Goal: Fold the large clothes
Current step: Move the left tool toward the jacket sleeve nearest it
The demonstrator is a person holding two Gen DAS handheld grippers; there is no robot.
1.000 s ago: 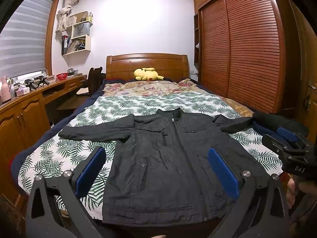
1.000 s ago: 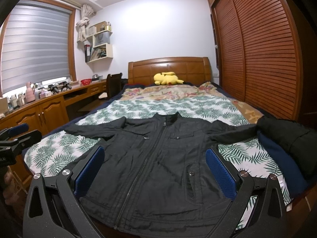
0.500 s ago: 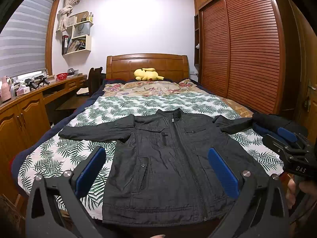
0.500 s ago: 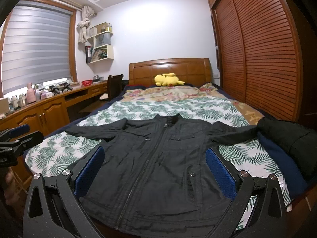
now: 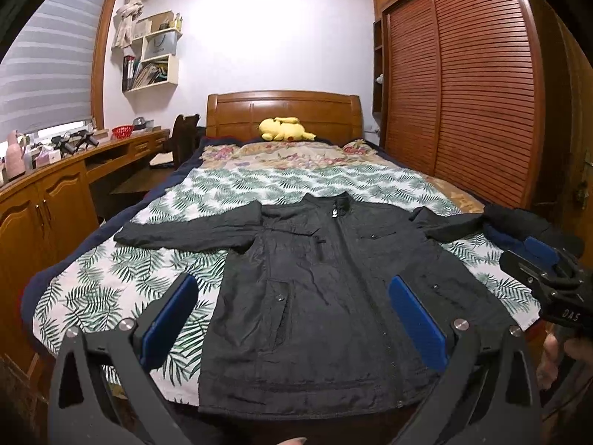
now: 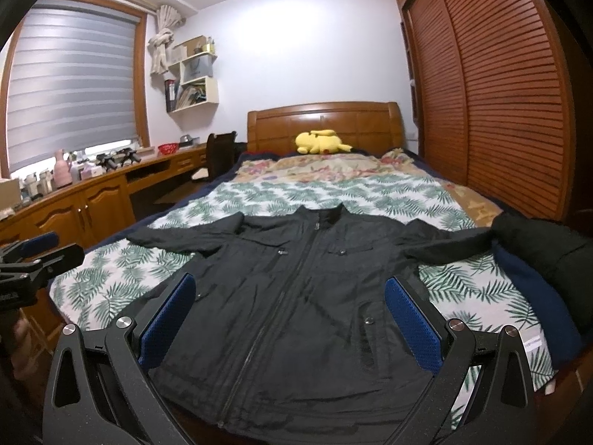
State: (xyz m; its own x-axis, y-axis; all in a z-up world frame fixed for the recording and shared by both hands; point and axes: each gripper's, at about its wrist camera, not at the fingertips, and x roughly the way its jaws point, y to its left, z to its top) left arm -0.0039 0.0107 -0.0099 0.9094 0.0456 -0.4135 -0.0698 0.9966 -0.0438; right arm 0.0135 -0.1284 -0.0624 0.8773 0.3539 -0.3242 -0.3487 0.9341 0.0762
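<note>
A: How are your tongs set?

B: Your left gripper (image 5: 292, 307) is spread wide with nothing between its blue pads (image 5: 168, 319). Your right gripper (image 6: 289, 306) is just as wide and holds nothing.

A: Where is the garment?

B: The black jacket (image 6: 296, 296) lies flat, front up and zipped, just ahead of both grippers and below them, on the palm-leaf bedspread (image 6: 307, 193), hem nearest you and sleeves out to either side. Its right sleeve reaches a heap of dark clothes (image 6: 545, 256) at the bed's right edge.

A: Beyond it?

B: A yellow plush toy (image 5: 283, 129) sits by the wooden headboard (image 5: 283, 109).

A: Anything holding something?

B: Far left of your grippers, the wall shelf (image 5: 153, 53) has binders and books in its lower compartments, and a bag above. What lies in the red basket (image 5: 122, 131) on the desk you cannot tell.
</note>
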